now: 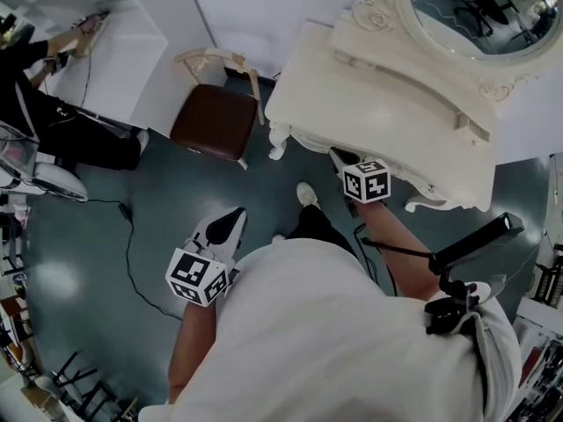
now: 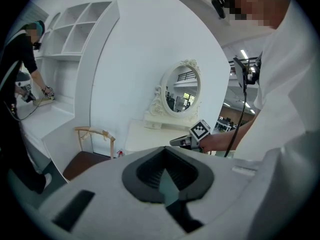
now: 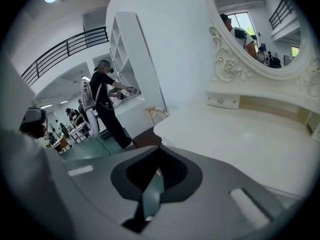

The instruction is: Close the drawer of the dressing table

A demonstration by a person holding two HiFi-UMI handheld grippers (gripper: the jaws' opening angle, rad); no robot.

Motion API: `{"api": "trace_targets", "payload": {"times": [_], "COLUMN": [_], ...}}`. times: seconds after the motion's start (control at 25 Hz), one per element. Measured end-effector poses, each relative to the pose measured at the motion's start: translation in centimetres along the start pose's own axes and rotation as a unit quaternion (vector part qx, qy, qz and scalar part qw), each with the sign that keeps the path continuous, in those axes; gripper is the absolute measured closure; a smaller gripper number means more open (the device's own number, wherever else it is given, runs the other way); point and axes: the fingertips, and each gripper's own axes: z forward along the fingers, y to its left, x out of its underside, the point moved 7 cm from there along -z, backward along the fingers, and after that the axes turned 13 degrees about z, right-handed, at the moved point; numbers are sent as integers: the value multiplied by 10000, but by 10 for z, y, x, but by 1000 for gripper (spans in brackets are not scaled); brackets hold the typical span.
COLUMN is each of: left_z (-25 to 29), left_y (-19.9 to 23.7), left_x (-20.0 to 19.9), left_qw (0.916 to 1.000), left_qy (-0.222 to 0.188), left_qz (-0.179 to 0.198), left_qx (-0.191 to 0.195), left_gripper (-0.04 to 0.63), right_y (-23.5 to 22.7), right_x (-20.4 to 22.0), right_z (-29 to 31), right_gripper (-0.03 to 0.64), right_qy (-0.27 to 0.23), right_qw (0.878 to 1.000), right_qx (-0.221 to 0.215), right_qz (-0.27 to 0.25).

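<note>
The right gripper (image 1: 339, 156) has its 2 jaws pressed together on nothing, its tip just beside the front edge of the cream dressing table (image 1: 352, 77); I cannot tell whether it touches. The left gripper (image 1: 235, 215) is likewise closed and empty, over the floor (image 1: 88, 236), apart from the table. The drawer cannot be made out beneath the worktop edge.

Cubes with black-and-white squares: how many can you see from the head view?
2. One cube rides on the left hand-held gripper above the floor; the other cube rides on the right hand-held gripper by the dressing table. None looks hidden.
</note>
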Motion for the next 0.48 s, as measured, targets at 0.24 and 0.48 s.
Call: {"api": "trace_targets", "payload": {"times": [0.24, 0.48], "left_z": [-24, -42], "left_y": [-17, -29], "left_x": [18, 33], "left_qw": [10000, 10000], "left_qy": [-18, -46], "left_qz": [-31, -58], "left_qx": [-26, -28], "left_gripper": [594, 594], "right_y": [27, 51], "right_x": [22, 42], "right_z": [-19, -34], "right_gripper": [617, 617], "right_qy": [21, 52], "right_qw": [9997, 9991], "right_qx": [-125, -272], "right_qz": [-210, -327]}}
